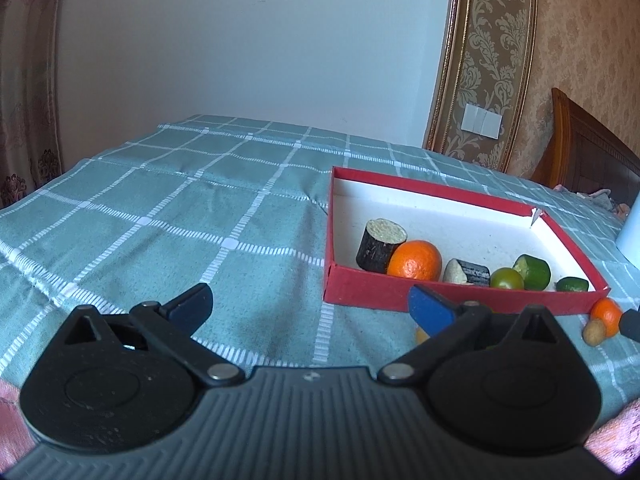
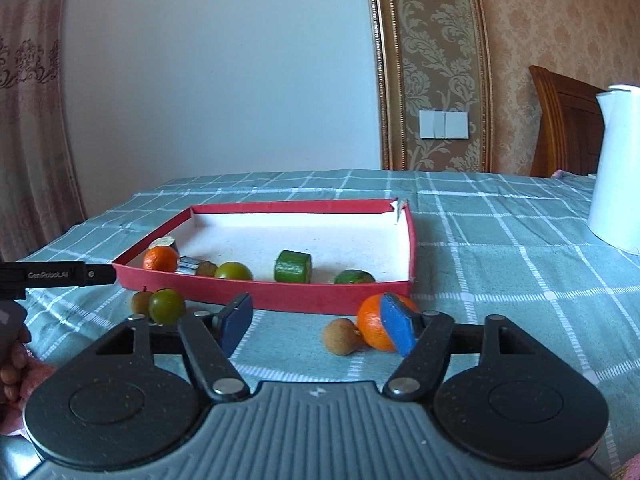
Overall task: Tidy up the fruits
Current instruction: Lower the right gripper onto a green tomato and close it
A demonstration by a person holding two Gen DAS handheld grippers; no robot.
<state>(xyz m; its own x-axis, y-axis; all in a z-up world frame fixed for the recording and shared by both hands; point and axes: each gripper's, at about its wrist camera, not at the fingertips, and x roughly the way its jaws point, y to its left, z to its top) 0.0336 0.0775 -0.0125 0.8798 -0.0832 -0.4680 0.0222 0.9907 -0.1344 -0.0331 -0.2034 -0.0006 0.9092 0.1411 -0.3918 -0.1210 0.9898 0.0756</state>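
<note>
Right-view jaws wide, tangerine (image 2: 372, 322), kettle (image 2: 616, 168)

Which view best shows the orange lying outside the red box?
The right wrist view: the orange sits near and large beside its gripper's blue pad. The left wrist view catches it only small at the right edge.

Left tongs (image 1: 310, 310): black linkage arms, silver rivets, blue pads, grey ribbed body with a small white logo. Right tongs (image 2: 316, 322): same build, round black discs either side. Side view of left tongs shows "GenRobot.AI" lettering. Pink sleeve (image 2: 38, 372) at the edge.
</note>
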